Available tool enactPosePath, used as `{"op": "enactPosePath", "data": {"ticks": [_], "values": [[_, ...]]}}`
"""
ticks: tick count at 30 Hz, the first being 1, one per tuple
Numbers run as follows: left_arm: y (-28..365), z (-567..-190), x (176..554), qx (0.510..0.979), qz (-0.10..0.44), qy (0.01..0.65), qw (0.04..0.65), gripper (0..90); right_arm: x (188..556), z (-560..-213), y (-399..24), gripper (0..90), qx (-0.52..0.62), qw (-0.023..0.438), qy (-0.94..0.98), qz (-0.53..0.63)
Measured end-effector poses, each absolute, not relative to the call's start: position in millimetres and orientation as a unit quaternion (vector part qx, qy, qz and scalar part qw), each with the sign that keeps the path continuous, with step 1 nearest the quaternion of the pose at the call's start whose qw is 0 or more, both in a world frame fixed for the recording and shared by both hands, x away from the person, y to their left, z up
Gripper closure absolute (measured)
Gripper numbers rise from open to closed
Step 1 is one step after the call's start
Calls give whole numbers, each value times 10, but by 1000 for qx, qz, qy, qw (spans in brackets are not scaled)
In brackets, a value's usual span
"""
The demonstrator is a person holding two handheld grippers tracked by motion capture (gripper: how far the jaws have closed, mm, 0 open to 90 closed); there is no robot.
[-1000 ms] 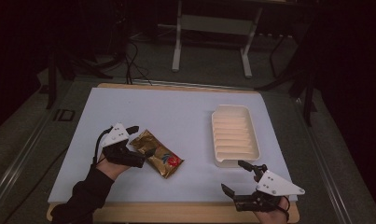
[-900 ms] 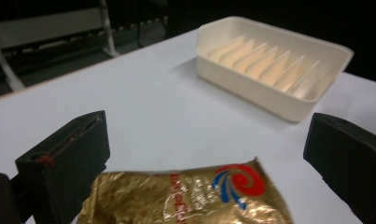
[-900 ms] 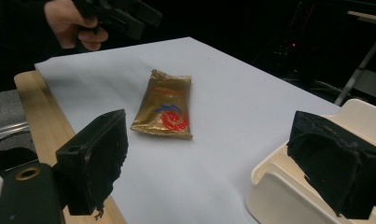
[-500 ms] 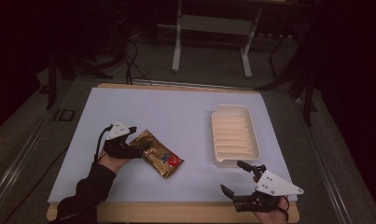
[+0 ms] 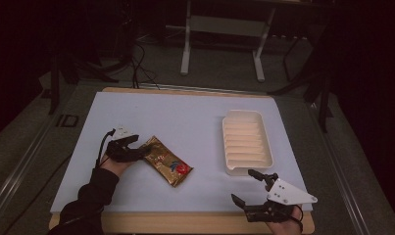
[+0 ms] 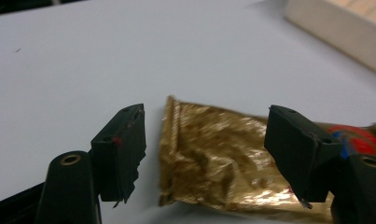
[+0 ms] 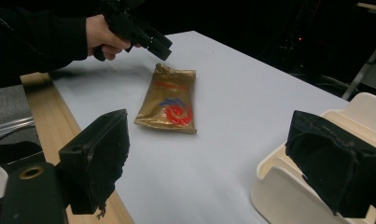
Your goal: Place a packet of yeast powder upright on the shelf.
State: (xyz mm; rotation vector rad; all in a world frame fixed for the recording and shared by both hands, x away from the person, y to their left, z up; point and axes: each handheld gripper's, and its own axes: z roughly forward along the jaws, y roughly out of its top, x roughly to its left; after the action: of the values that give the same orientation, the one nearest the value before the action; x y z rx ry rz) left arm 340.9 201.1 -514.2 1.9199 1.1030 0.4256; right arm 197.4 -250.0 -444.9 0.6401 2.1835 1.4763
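High view: the gold snack pouch (image 5: 166, 160) lies left of the ribbed white tray (image 5: 247, 142) with bare mat between; the right gripper (image 5: 250, 187) gapes just below the tray.

Left gripper view: the left gripper (image 6: 204, 140) — jaws just closing — straddles the pouch's crimped end, not pressing.

Right gripper view: the tray's corner sits beside the wide-open jaws.

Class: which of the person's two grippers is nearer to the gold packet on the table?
Left. The left gripper is at the gold packet, jaws astride its end. The right gripper sits apart at the table's near edge.
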Motion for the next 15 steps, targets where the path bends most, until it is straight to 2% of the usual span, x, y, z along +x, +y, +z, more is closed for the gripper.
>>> {"op": "enactPosePath", "data": {"ticks": [3, 10, 15], "values": [[2019, -5186, 3432, 770, 172, 455, 413, 337, 1974, -4449, -2497, 132, 231, 212, 787, 531], [2084, -5346, 3508, 765, 113, 492, 400, 343, 1978, -4460, -2488, 132, 231, 213, 790, 527], [2065, -5408, 3531, 767, 83, 492, 403, 370, 1975, -4461, -2484, 133, 231, 215, 791, 524]]}}
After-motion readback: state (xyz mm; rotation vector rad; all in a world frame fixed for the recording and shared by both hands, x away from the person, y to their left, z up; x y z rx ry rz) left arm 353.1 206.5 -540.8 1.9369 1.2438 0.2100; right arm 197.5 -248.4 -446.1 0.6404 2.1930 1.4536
